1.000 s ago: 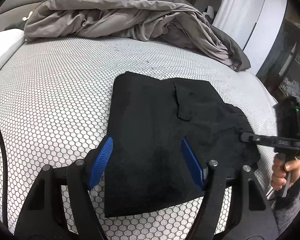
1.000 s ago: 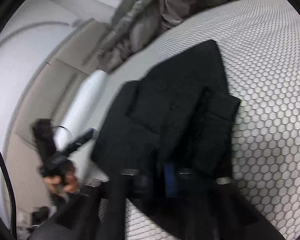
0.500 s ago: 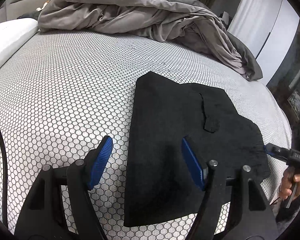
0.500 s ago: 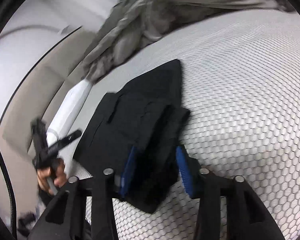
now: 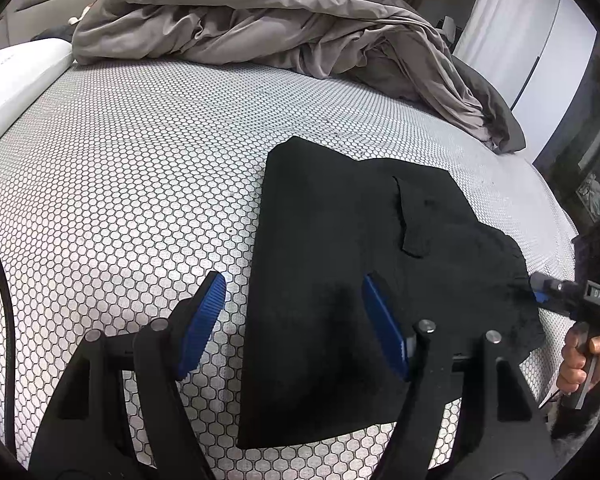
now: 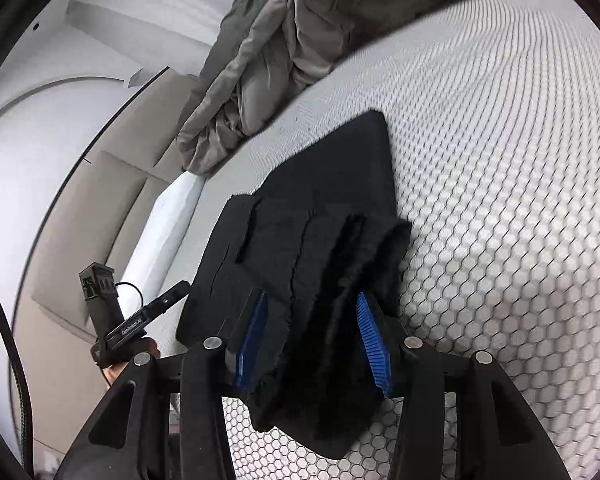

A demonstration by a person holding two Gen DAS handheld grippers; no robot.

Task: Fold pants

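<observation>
Black plastic left gripper [image 5: 294,328], ribbed blue pads [image 5: 382,336], silver screws, black cable at frame left, bare-skinned hand [image 5: 580,364] at right edge

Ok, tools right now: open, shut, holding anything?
Left tool: open, holding nothing, above the pants.
Right tool: open, straddling the pants' edge, not clamped.

- The pants [image 5: 340,240] lie folded on the bed [image 5: 120,200], towards its right side in the left wrist view.
- A blanket [image 5: 260,20] is heaped on the bed behind the pants, well apart from them.
- A pillow [image 5: 16,76] lies at the bed's far left edge.
- The left gripper [image 5: 292,320] hangs over the pants' near left edge.
- The right gripper [image 6: 312,340] straddles the pants' right end.
</observation>
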